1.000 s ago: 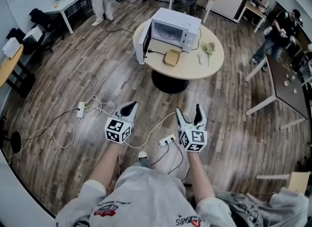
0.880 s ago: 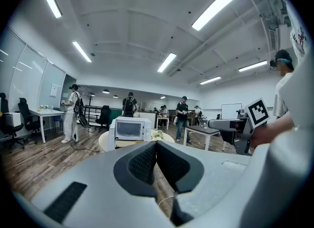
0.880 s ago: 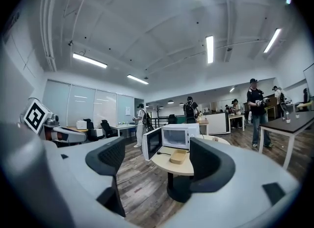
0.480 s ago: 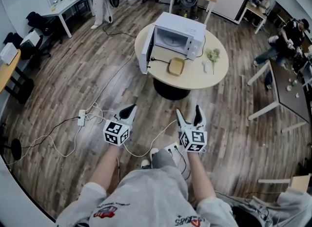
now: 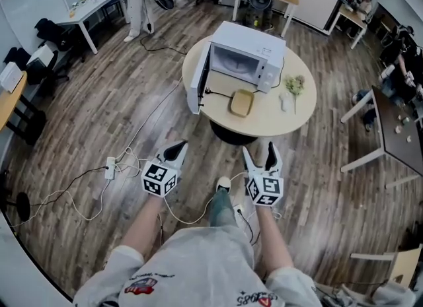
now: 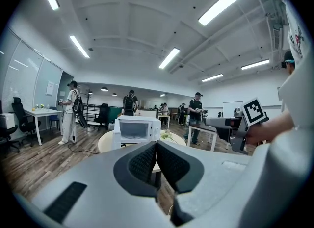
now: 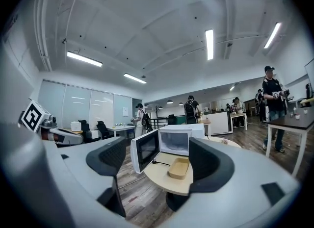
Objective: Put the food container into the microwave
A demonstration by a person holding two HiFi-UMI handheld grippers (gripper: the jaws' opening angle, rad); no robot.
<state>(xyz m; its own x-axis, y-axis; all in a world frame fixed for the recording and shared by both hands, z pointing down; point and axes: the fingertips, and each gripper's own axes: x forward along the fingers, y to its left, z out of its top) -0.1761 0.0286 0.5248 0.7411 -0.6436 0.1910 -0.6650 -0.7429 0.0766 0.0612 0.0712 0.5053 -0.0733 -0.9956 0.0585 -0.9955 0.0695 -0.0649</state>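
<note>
A tan food container (image 5: 241,103) (image 7: 178,168) lies on the round beige table (image 5: 284,121), just in front of the white microwave (image 5: 248,51) (image 7: 175,139) (image 6: 133,128). The microwave's door (image 5: 199,78) (image 7: 144,148) hangs open to the left. My left gripper (image 5: 175,150) is shut, its pads pressed together, and it holds nothing. My right gripper (image 5: 259,159) is open and empty. Both grippers hover over the floor, well short of the table.
White cables and power strips (image 5: 110,165) trail across the wooden floor (image 5: 86,127) near my feet. A small plant sprig (image 5: 293,84) and a white object (image 5: 282,103) lie on the table's right side. Desks, chairs and people stand around the room's edges.
I have stepped closer to the table: it and the microwave sit nearer and lower in the head view. Both grippers keep their pose.
</note>
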